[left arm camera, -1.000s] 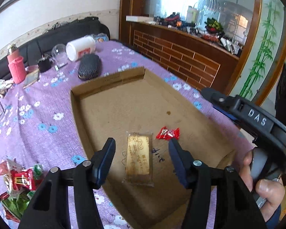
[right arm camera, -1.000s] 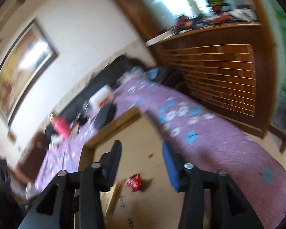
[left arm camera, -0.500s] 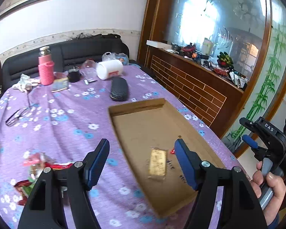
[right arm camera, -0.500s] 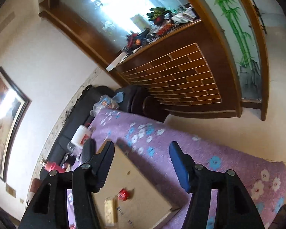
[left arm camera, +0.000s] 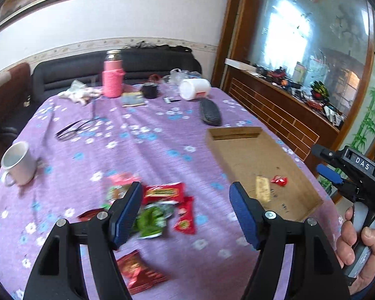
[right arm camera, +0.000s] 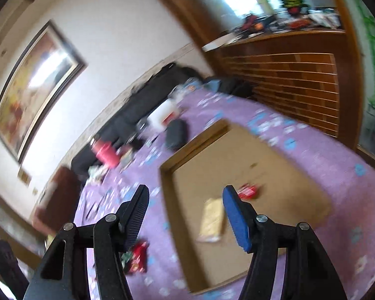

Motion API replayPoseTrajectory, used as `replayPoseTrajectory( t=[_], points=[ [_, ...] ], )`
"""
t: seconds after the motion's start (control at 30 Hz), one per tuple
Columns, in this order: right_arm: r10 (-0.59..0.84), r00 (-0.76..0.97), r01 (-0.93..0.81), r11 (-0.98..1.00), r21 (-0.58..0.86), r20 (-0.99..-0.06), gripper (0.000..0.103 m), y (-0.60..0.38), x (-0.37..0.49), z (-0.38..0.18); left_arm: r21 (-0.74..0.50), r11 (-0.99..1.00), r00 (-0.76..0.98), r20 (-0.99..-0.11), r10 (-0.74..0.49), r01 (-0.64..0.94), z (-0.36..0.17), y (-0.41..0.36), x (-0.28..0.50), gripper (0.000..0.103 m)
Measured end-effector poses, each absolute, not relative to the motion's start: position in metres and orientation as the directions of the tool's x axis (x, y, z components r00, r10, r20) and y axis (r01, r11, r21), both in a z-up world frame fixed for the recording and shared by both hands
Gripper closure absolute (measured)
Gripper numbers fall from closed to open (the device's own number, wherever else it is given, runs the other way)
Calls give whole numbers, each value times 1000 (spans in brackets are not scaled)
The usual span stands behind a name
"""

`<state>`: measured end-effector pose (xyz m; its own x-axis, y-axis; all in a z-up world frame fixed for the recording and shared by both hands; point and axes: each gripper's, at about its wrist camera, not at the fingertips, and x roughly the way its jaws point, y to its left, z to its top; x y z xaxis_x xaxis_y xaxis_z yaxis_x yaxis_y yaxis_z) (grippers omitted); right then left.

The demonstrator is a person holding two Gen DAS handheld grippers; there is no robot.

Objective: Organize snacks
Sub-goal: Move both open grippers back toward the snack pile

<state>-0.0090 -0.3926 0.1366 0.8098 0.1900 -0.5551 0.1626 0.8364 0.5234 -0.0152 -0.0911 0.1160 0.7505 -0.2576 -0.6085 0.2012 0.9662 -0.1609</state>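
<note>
Left gripper [left arm camera: 183, 208] hangs wide and empty over the loose snack packets [left arm camera: 162, 207] on the purple worktop [left arm camera: 142, 150], nearest the green one just ahead. Right gripper [right arm camera: 185, 211], also spread and empty, faces the cardboard tray [right arm camera: 282, 150] holding the yellow bar [right arm camera: 212, 216].

Snack pile [left arm camera: 160, 207] left of cardboard tray [left arm camera: 240, 135]; two snacks [left arm camera: 262, 192] inside tray.

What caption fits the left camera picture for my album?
Open left tool above a snack pile on the purple tablecloth, cardboard tray with two snacks alongside.
</note>
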Motion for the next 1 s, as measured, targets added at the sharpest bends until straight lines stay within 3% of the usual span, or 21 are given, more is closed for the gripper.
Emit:
replayPoseTrajectory(
  t=[0.67,1.0],
  points=[
    [459,600,-268,887,376,-655,35,-172,-21,118,-188,981,770,-633,-80,-53,84,63,-64,32],
    [534,445,-473,822,318,-719,34,-104,-48,91,-206,972,729,-682,-60,-112,57,85,-70,32]
  ],
)
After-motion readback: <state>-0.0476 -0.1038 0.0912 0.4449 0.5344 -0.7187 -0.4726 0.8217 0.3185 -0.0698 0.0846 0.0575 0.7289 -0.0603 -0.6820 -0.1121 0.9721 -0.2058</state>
